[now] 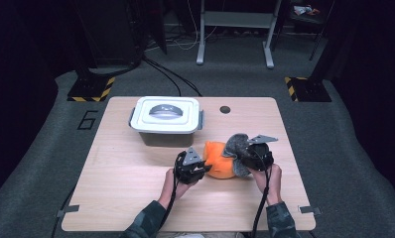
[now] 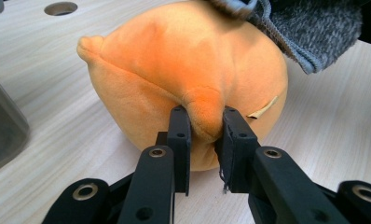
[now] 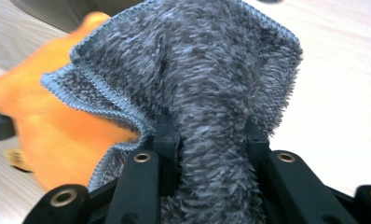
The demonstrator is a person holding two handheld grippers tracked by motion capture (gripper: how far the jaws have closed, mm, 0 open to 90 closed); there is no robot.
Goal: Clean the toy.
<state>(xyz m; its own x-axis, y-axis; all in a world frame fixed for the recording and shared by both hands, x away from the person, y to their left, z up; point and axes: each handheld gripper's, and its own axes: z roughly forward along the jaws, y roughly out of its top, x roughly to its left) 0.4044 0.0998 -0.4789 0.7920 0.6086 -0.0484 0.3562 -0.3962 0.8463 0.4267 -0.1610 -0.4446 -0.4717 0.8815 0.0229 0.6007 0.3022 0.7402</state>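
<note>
Pinching fold of orange plush toy [image 2: 183, 70]: left hand-held gripper [image 2: 203, 128]; right hand-held gripper [image 3: 211, 135] squeezing grey fuzzy cloth [image 3: 197, 60], cloth draped over toy, on bench [image 1: 126, 183]

Cloth [image 1: 236, 145] on plush [image 1: 219, 163] (box [image 1: 166, 119] behind).

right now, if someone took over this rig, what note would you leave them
Left gripper: shut on a fold of the orange plush toy, which rests on the table.
Right gripper: shut on the grey fuzzy cloth, bunched against the toy's right side.
The lidded grey bin sits behind them, closed.
Done: both things gripped.
Left: probably wiping the toy with the cloth; that is a guess.
</note>
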